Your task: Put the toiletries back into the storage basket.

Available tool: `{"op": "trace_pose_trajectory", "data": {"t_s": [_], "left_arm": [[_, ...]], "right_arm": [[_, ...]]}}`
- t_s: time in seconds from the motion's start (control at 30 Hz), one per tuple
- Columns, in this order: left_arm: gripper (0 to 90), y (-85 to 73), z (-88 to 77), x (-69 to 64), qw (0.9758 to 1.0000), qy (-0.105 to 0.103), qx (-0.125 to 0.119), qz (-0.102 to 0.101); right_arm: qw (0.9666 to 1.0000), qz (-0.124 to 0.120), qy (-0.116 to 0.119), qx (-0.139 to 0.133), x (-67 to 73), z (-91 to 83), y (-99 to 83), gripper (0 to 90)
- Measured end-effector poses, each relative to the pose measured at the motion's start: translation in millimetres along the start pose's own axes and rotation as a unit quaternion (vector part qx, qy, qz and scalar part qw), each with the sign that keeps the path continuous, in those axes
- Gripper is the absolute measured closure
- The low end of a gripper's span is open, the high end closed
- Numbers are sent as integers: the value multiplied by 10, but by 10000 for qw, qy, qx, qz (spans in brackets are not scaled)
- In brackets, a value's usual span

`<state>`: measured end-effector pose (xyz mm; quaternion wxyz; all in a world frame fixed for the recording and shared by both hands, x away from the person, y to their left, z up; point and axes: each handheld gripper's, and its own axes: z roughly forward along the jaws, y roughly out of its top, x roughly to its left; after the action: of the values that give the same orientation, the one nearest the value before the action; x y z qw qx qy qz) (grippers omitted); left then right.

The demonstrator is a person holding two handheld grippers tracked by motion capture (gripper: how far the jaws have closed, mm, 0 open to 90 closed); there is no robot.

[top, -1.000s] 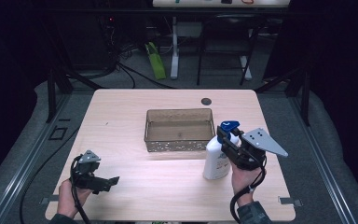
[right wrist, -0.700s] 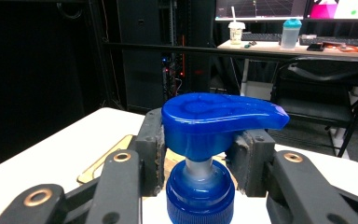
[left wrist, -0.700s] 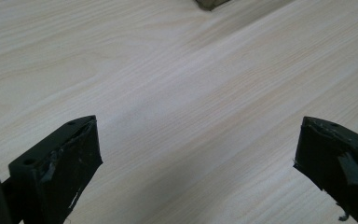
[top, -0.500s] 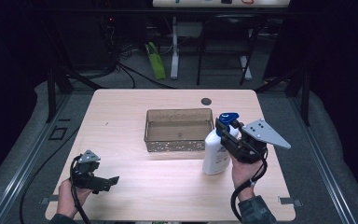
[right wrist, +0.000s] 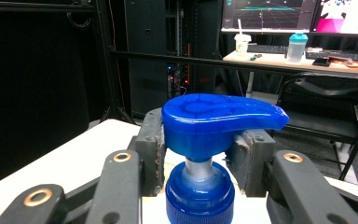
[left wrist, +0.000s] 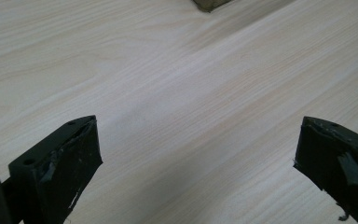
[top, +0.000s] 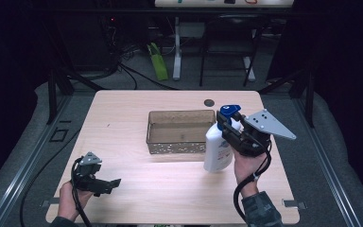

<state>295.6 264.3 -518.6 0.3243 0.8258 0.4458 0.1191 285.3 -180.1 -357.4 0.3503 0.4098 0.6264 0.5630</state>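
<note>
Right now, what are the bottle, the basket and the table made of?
The pump bottle looks like smooth white plastic with a glossy blue pump head. The basket seems to be perforated metal, brownish with tiny holes. The table looks like pale wood, or a wood-grain laminate.

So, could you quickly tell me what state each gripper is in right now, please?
Left gripper: open, nothing between its jaws.
Right gripper: closed on the pump bottle, gripping below its blue pump head.
</note>
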Motion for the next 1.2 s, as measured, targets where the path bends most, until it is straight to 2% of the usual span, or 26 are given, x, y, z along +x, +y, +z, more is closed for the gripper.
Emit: {"op": "trace_pose_trajectory", "data": {"t_s": [0.27, 0.4, 0.5, 0.8, 1.2], "left_arm": [[0, 0, 11, 5, 10000, 6, 47, 4], [0, -3, 38, 0, 9998, 24, 191, -37], [2, 2, 62, -10, 9995, 101, 295, 14], [2, 4, 69, -12, 9994, 110, 321, -17], [3, 14, 69, -15, 9994, 131, 301, 62]], "right_arm": [[10000, 6, -13, 2, -13, 46, 30, 593], [10000, 28, -10, 7, -22, 68, 50, 593], [10000, 3, -10, -7, -28, 92, 83, 593], [10000, 16, -25, -64, -26, 128, 171, 593], [9999, -22, -1, -132, -11, 174, 295, 592]]}}
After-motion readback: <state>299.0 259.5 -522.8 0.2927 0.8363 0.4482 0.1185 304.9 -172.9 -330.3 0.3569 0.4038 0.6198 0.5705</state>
